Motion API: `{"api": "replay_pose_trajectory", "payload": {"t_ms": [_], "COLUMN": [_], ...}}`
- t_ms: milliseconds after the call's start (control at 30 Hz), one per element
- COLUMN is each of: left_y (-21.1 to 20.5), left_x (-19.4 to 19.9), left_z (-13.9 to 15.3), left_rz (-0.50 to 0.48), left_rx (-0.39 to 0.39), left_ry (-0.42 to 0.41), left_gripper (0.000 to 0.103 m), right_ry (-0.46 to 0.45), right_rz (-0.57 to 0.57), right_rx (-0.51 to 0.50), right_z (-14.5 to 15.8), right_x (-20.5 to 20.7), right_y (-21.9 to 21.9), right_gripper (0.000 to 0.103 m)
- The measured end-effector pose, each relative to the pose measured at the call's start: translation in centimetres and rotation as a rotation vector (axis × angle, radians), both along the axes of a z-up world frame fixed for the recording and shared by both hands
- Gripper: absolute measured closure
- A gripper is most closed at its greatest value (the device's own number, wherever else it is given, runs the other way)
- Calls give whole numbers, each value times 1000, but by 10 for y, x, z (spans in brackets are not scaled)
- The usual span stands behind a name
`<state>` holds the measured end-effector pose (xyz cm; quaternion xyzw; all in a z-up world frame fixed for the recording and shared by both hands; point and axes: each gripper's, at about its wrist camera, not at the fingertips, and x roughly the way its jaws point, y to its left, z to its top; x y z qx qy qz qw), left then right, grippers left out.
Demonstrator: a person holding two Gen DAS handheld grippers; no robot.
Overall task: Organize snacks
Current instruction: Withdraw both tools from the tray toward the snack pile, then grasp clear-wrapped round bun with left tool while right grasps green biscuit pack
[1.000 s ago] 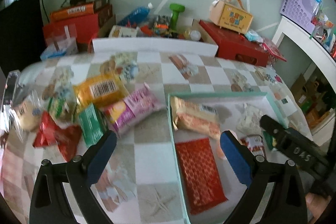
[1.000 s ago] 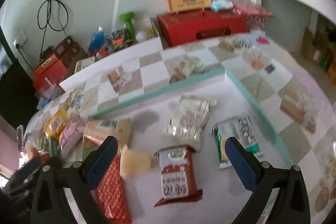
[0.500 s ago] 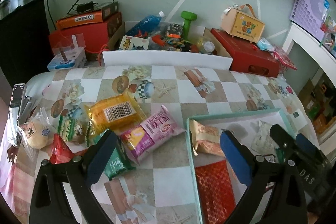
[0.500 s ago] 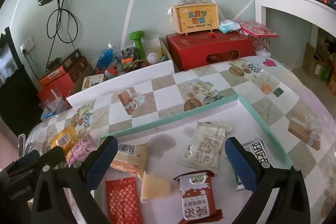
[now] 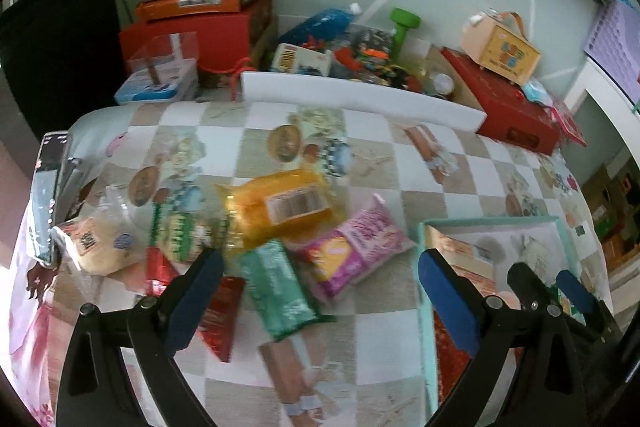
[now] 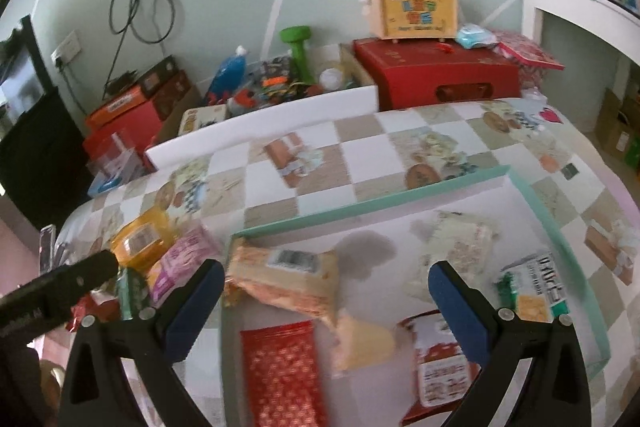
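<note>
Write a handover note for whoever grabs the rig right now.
Left gripper: open, empty, over the loose pile.
Right gripper: open, empty, over the tray.
In the tray: orange pack, red foil pack, white pack and a few more.
Left on the table: yellow pack, pink pack, green pack, bun, red packs.

One green-rimmed tray holds six snack packets. Left of the tray lie seven more packets. Two red boxes stand behind it.
</note>
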<state>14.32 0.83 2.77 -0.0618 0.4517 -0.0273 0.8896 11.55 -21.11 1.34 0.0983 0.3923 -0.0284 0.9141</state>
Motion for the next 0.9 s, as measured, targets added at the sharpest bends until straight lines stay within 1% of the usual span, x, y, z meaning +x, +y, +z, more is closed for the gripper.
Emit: {"api": "replay_pose_trajectory", "payload": {"t_ms": [67,133,200,300,500,733,900], "left_y": [8,18,28,42,84,126,154], "left_x": [0,1,0,1,0,-3,-7], "left_z": [1,3,6,7,3,-7,-7], "left_rz": [9,17,26,46,117,218,277], "left_rx": [-14,-28,-41,-54,-110,-163,-140], "left_ry": [3,3,-3,-2,10,36,27], "left_gripper": [6,10,17,19,20,20,20], "right_ry": [3,5,7,9,16,50,60], "right_rz": [16,33,46,72,130,167,228], "right_rx": [-11,-17,-19,-19,-3,11,-18], "right_z": [1,3,4,6,9,1,-1], "right_x": [1,2,4,8,17,29,29], "right_y": [9,18,26,41,68,92,114], "right_gripper": [0,0,0,0,0,0,0]}}
